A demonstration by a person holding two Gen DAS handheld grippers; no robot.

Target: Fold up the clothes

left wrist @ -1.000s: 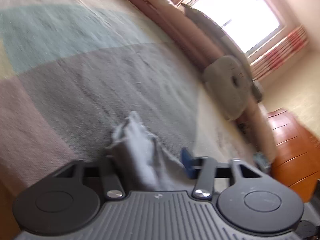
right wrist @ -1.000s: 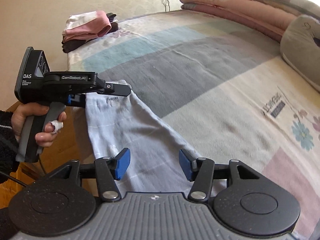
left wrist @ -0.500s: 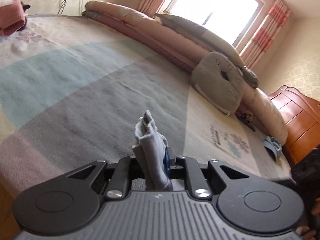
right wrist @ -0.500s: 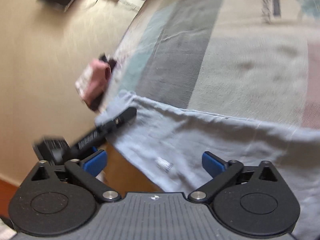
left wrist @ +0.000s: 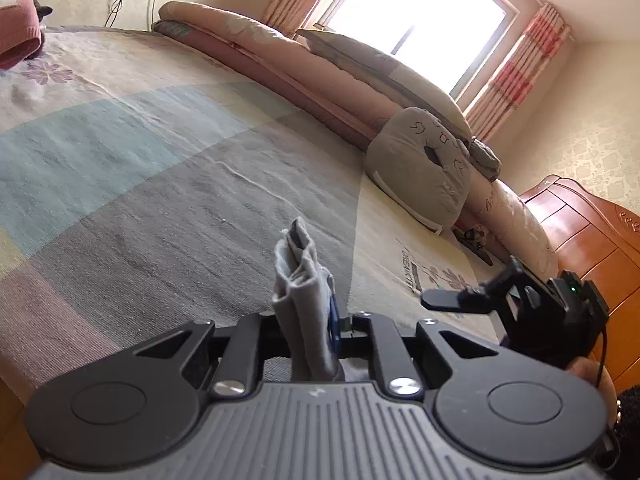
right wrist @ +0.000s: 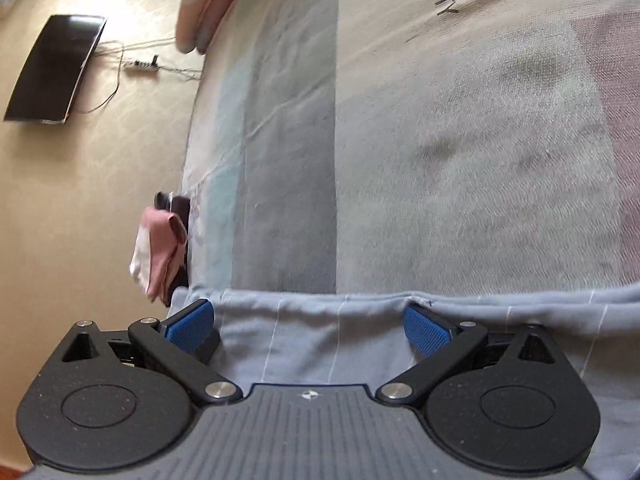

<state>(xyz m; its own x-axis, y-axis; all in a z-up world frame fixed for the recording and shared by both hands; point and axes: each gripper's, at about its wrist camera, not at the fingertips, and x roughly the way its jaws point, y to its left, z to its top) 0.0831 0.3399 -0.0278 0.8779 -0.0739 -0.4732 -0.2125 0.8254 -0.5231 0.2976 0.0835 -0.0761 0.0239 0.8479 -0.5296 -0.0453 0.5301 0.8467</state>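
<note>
A pale blue-grey garment (right wrist: 320,344) with thin white stripes hangs over the near edge of the bed. My left gripper (left wrist: 316,316) is shut on a bunched corner of the garment (left wrist: 300,280), which sticks up between its pads. My right gripper (right wrist: 308,322) is rolled onto its side and stands wide open, its blue pads (right wrist: 188,320) on either side of the cloth's upper hem without pressing it. In the left wrist view the right gripper (left wrist: 452,300) shows at the right, held by a hand (left wrist: 592,376).
The bed (left wrist: 160,184) wears a patchwork cover of grey, teal, cream and pink. Folded quilts (left wrist: 248,44) and a grey cushion (left wrist: 420,176) line its far side. A pink and dark clothes stack (right wrist: 164,252) sits at a corner. A wooden cabinet (left wrist: 580,232) stands at the right.
My left gripper closed on the bunched cloth and rose a little. My right gripper opened wide, rolled onto its side and dropped towards the garment's hem.
</note>
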